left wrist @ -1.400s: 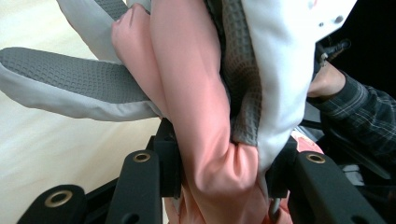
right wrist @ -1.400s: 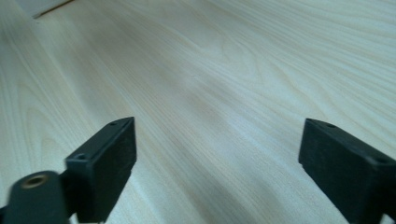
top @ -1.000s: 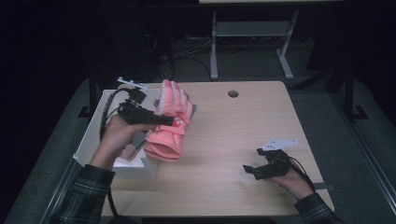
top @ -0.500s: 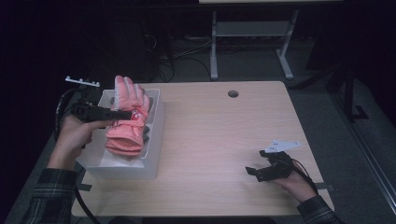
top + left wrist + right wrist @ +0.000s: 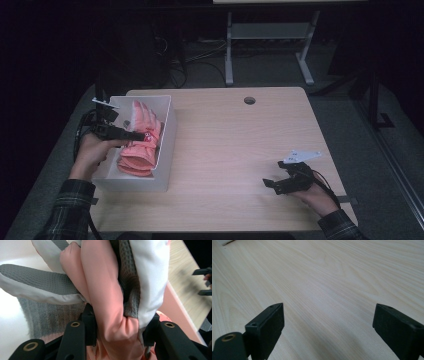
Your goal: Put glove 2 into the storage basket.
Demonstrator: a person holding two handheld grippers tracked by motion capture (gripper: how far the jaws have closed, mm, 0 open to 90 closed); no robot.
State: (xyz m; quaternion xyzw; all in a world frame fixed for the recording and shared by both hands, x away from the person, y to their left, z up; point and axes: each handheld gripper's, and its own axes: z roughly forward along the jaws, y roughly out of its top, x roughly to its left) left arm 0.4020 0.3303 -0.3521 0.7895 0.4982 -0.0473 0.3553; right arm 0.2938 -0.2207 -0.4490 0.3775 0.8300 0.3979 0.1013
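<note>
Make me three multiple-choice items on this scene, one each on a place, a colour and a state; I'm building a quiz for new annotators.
1. Where are the gloves?
A. in the white bin
B. on the floor
C. beside the table's round hole

2. What is the gloves' main colour?
A. blue
B. pink
C. green

3. How is the right gripper?
A. shut on a glove
B. shut on the bin's rim
C. open over bare wood

Answers:
1 A: the gloves lie within the white bin at the table's left side.
2 B: pink fabric, with grey and white parts, shows between the left gripper fingers.
3 C: the right gripper fingers stand wide apart over wood.
</note>
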